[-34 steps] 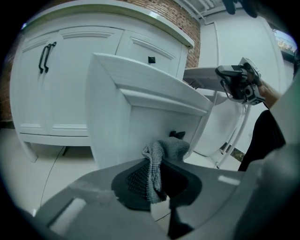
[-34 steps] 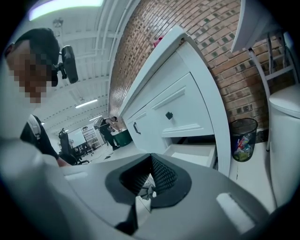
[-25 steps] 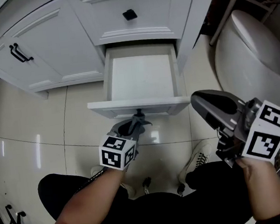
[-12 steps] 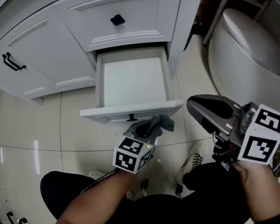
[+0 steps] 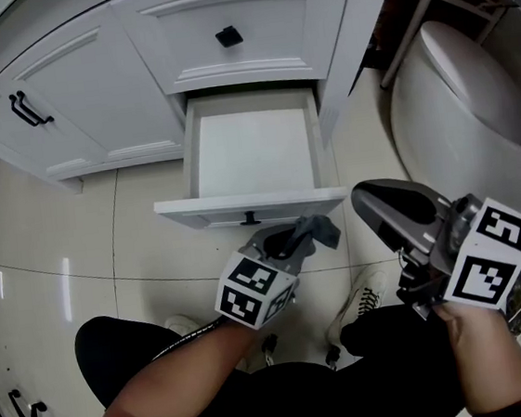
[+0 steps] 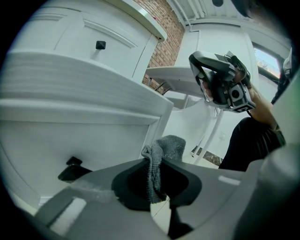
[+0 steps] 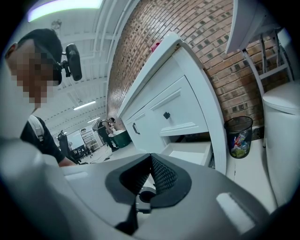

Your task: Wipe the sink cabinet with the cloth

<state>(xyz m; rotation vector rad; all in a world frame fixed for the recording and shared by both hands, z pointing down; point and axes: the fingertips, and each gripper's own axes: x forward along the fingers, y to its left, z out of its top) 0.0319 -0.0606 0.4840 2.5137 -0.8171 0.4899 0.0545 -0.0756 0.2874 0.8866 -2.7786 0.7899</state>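
In front of the white wooden sink cabinet (image 5: 70, 94), the person holds both tools low over the pale tiled floor (image 5: 58, 235). The cabinet's bottom drawer (image 5: 252, 152) is pulled out, and you can see its bare white inside. I think it stands open so the cloth can get in and rub it clean.

The left gripper (image 5: 292, 238) points at the drawer's front, just beside the small black knob (image 5: 250, 219). Its jaws are squeezed tight on the small grey fuzzy cloth (image 5: 317, 231). A bunch of the cloth pokes out past the tips, and that loose bit is the part that can do the wiping. The cloth is close to the drawer front, but it does not look like it touches it.

The right gripper (image 5: 376, 197) hangs off to the side, near the big white toilet (image 5: 473, 104), well apart from the drawer. Its jaws are pressed together with nothing between them. I think it is held there to be out of the way. Next, the left tool likely needs to lift up and over the drawer's edge
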